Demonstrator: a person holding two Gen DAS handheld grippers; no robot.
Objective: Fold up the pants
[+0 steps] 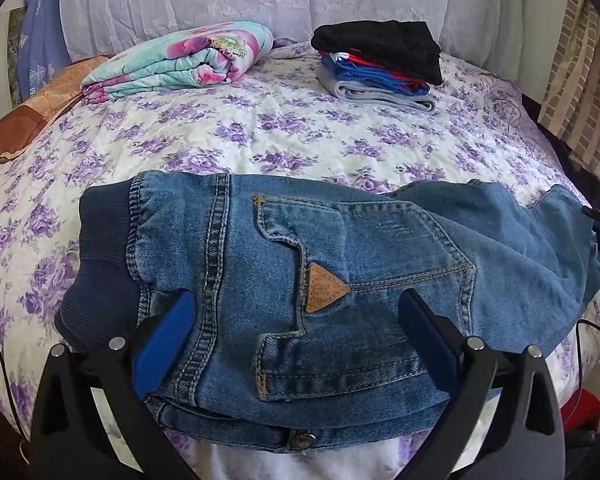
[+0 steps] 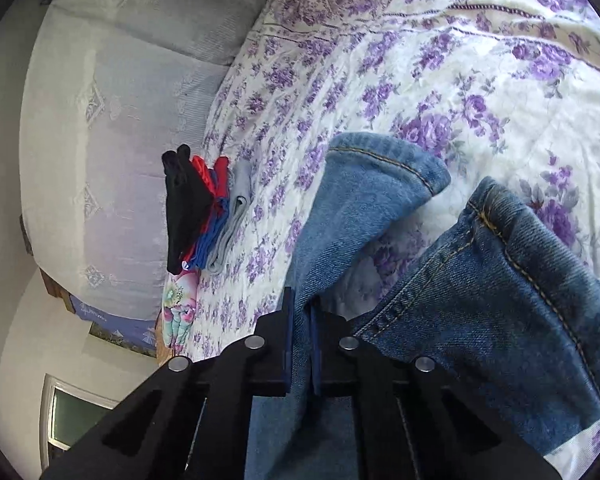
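Note:
The blue denim pants lie folded on the bed with the purple-flowered sheet, back pocket and tan triangle patch facing up, dark ribbed waistband at the left. My left gripper is open, its blue pads resting on the denim on either side of the pocket. In the right wrist view my right gripper is shut on a fold of the pants' leg fabric; both leg hems spread out ahead of it over the sheet.
A stack of folded clothes, black on top, sits at the far side of the bed; it also shows in the right wrist view. A folded floral quilt lies far left. A brown pillow is at the left edge.

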